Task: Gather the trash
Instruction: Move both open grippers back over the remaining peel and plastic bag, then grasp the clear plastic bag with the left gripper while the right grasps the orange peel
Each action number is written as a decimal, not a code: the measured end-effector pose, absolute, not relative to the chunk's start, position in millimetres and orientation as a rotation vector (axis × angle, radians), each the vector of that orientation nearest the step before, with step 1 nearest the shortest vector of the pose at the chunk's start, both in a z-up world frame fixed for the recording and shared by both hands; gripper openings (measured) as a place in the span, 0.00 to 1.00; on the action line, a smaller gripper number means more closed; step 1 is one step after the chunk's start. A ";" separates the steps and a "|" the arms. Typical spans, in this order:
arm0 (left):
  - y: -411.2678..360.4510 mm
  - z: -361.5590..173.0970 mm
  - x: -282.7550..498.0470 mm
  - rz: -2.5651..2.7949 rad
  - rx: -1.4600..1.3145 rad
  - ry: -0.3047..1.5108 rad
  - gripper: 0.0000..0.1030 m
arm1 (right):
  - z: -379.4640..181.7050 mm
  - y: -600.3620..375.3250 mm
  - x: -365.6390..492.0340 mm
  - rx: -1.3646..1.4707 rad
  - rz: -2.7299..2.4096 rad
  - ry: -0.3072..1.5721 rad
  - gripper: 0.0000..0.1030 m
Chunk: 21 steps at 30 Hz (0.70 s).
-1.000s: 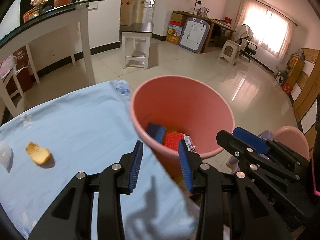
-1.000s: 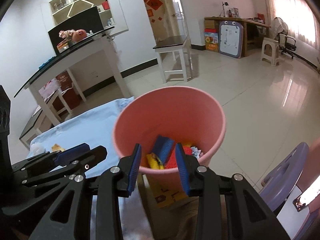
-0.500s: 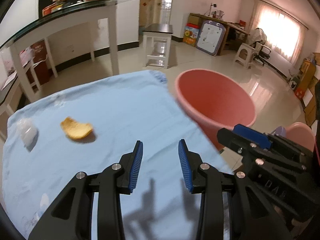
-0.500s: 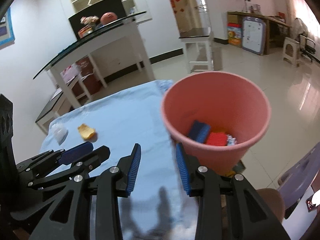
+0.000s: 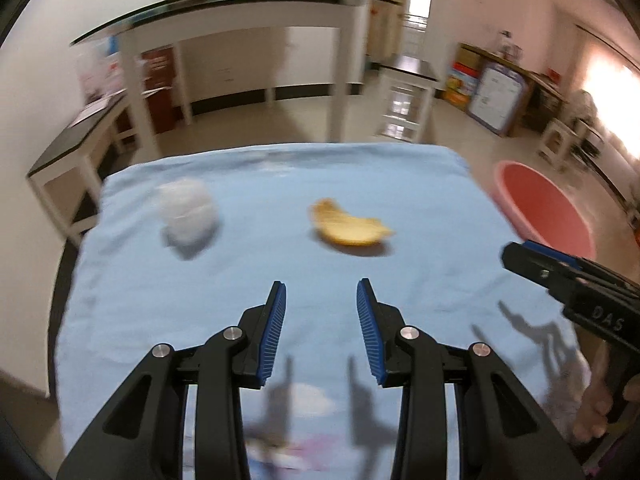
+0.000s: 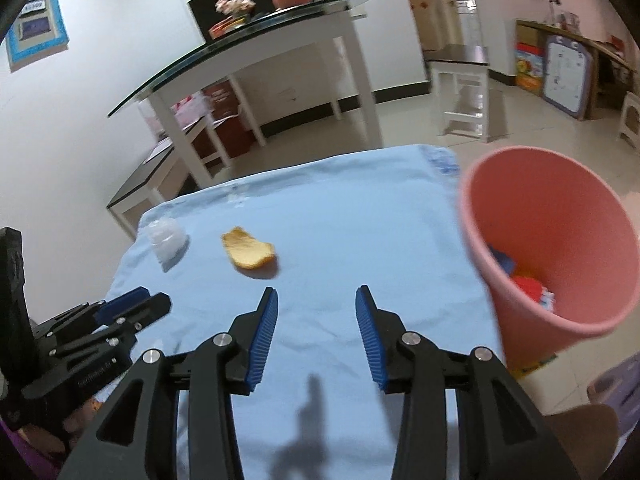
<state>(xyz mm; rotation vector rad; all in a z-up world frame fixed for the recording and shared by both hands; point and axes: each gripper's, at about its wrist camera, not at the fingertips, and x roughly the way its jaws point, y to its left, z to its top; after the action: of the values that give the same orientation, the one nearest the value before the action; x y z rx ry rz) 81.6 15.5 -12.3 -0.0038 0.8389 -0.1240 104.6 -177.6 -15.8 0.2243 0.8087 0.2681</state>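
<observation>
While both grippers hang over the light blue cloth (image 5: pixel 280 280), 2 scraps of trash lie on it: a yellow-orange peel (image 5: pixel 350 228) near the middle and a crumpled white wad (image 5: pixel 188 216) to its left, well apart from each other. Left gripper (image 5: pixel 320 302) points down at the cloth with its blue-padded jaws apart and nothing between them; the peel sits just beyond the fingertips, a touch right of centre, blurred. Right gripper (image 6: pixel 316 308) has its jaws opening, nothing between them either, bare cloth under the gap, and from this view the peel (image 6: pixel 248 254) is ahead and to the left, with the white wad (image 6: pixel 166 240) further left near the cloth's edge. Over on the right, the pink bin (image 6: pixel 540 248) stands beside the covered table, rim at about cloth level, with blue, red and yellow bits already lying in its bottom. Behind it all, a glass-topped white table (image 6: pixel 280 24) stands against the wall.
</observation>
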 end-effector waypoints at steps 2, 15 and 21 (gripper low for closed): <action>36.1 -13.8 85.6 -0.084 -0.016 0.842 0.36 | -18.8 -163.7 115.6 0.225 0.297 0.823 0.39; 121.0 -14.2 133.3 0.026 -0.152 0.823 0.36 | -42.7 -119.0 179.0 0.244 0.354 0.908 0.46; 127.1 -17.8 155.3 0.019 -0.181 0.820 0.36 | -53.0 -108.6 201.4 0.237 0.345 0.923 0.47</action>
<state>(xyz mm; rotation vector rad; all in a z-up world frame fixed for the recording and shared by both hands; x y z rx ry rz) 155.3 127.1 -17.8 -0.1810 0.8200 0.0193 201.4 -108.6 -53.0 0.2366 0.9232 0.3454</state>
